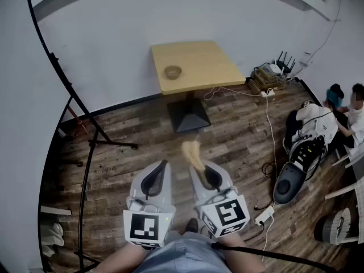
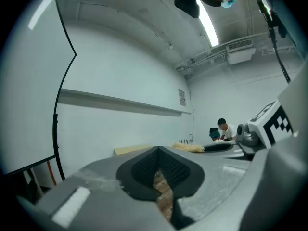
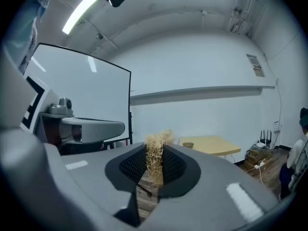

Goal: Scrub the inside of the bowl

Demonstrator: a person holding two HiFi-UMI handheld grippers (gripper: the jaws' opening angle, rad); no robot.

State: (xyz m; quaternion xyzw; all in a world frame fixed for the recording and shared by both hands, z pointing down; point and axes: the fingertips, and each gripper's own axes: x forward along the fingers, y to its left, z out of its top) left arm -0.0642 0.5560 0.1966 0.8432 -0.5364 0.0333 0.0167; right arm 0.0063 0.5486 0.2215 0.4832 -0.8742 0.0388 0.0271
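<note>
A light wooden table (image 1: 199, 58) carries a small bowl (image 1: 173, 71) near its left front edge.

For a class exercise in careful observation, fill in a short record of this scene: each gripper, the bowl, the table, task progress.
Left gripper: jaws together, nothing between them
Right gripper: clamped on a straw-coloured scrubber
Bowl: on the table, well away from both grippers
Table: light wood, near the wall
Progress: scrubbing not yet begun
</note>
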